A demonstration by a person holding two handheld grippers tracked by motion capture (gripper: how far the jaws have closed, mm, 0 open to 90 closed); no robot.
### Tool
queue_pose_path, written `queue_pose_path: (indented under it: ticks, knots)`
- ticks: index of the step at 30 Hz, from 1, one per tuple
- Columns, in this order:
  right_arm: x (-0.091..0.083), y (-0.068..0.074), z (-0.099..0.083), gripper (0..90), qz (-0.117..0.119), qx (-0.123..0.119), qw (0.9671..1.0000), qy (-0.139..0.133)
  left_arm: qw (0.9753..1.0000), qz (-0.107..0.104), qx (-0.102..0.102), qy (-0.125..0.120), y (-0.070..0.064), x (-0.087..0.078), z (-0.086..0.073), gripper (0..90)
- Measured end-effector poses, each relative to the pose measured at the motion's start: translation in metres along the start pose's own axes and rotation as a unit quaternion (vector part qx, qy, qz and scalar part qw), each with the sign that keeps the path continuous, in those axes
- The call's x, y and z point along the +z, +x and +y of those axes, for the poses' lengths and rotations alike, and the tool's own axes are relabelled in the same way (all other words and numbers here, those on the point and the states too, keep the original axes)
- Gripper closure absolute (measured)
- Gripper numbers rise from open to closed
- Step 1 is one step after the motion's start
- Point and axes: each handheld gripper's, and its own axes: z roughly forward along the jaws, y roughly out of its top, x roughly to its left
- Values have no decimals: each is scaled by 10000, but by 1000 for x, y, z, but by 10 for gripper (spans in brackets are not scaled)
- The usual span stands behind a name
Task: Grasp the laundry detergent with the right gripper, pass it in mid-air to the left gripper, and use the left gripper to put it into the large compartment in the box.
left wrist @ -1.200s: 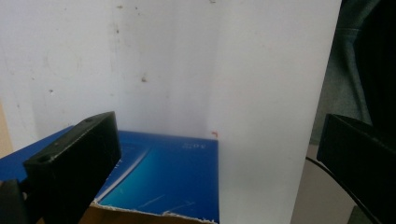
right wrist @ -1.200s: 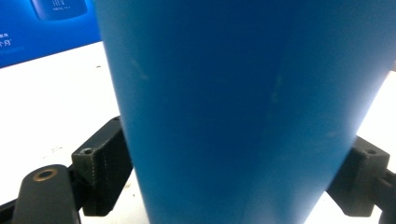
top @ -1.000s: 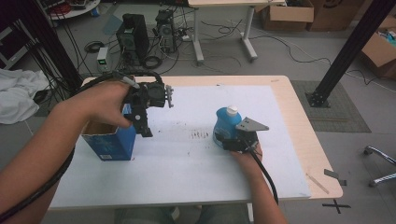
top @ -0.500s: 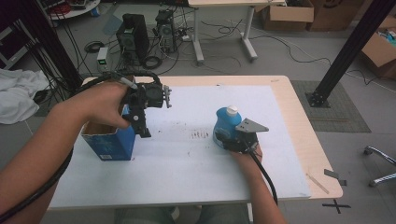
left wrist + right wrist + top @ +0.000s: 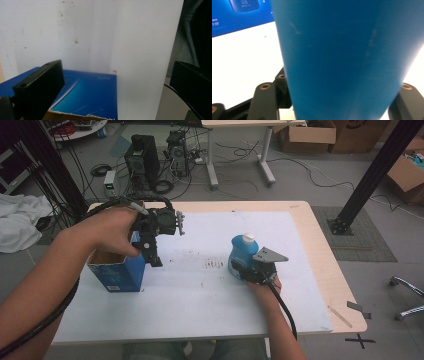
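With the blue bottle (image 5: 241, 254) standing on the table (image 5: 200, 290) well right of the open blue box (image 5: 116, 270), the right gripper (image 5: 240, 270) clamps its body while the left gripper (image 5: 152, 257), jaws wide, hovers at the box's right edge, packing apparently not yet begun.

Blue box (image 5: 239, 15): small white print on its side and beneath a pictured device, too blurred to read. Bottle (image 5: 347, 57): no legible label. No other readable text.
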Motion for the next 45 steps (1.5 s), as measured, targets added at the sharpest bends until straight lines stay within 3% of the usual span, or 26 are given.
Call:
queue_pose_path:
  ticks: [12, 17, 21, 26, 29, 30, 31, 33, 38, 39, 41, 42, 45]
  knots:
    - [-1, -1, 2, 446, 99, 37, 9999, 22, 10000, -18, 33, -24, -1, 2, 2, 1]
    - [-8, -5, 8, 452, 506, 155, 9986, -70, 10000, -26, 24, -25, -2, 2, 2, 1]
    - [-17, -3, 22, 455, 840, -92, 9964, -42, 10000, -21, 14, -4, -2, 1, 2, 1]
    - [-26, 5, 41, 455, 1408, -508, 9887, -12, 10000, -13, 20, 4, -3, -1, 2, 1]
    - [-29, 13, 50, 455, 1808, -740, 9807, 5, 10000, -16, 23, -3, -3, -1, 4, 1]
    - [-29, 13, 50, 455, 1808, -740, 9807, 5, 10000, -16, 23, -3, -3, -1, 4, 1]
    - [-29, 19, 54, 455, 2035, -854, 9753, 50, 10000, -18, 47, 19, -4, -1, 6, 1]
    - [-26, 26, 57, 455, 2251, -995, 9692, 119, 10000, -23, 63, 6, -5, -1, 8, 1]
    - [-17, 39, 58, 454, 2666, -1112, 9572, 200, 9999, -47, 129, 1, -8, 1, 14, 1]
    - [-17, 39, 58, 454, 2666, -1112, 9572, 200, 9999, -47, 129, 1, -8, 1, 14, 1]
    - [-10, 46, 57, 454, 2846, -1127, 9517, 241, 9999, -68, 146, 16, -10, 2, 16, 1]
    - [-10, 46, 57, 454, 2846, -1127, 9517, 241, 9999, -68, 146, 16, -10, 2, 16, 1]
    - [-1, 56, 57, 454, 3038, -1178, 9449, 300, 9998, -93, 170, 35, -12, 4, 19, 1]
